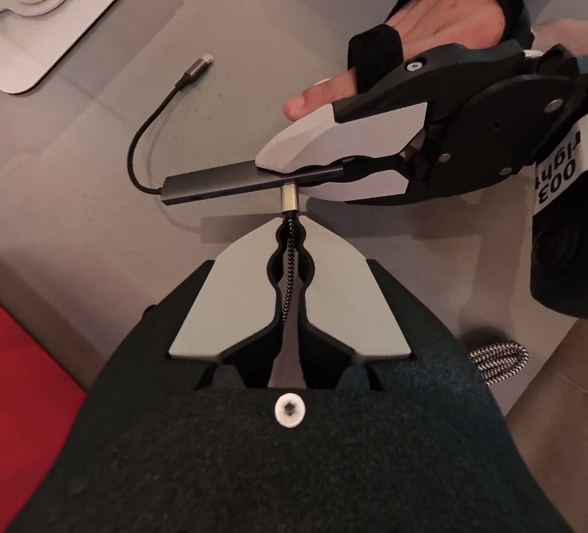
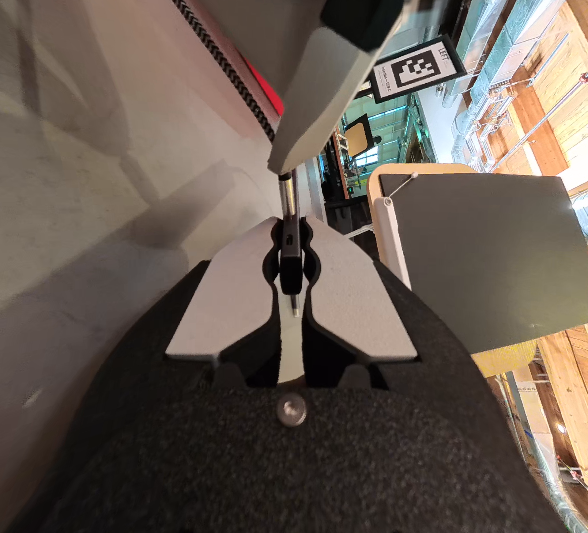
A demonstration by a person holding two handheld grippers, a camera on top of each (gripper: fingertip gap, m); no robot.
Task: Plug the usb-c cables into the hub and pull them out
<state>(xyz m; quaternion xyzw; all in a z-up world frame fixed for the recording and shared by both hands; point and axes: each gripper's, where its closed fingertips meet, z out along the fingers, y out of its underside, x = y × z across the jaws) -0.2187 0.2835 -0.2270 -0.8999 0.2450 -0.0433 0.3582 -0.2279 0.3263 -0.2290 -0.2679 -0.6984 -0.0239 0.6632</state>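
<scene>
Braided USB-C cable seated in a hub held up between two hand-held grippers.

The hub's own pigtail cable curls away at left, its plug resting on the grey table. The slim grey hub hangs level above the table. The left gripper is clamped on the braided cable just behind its silver plug, which sits in the hub's side port. The right gripper pinches the hub's right end.
</scene>
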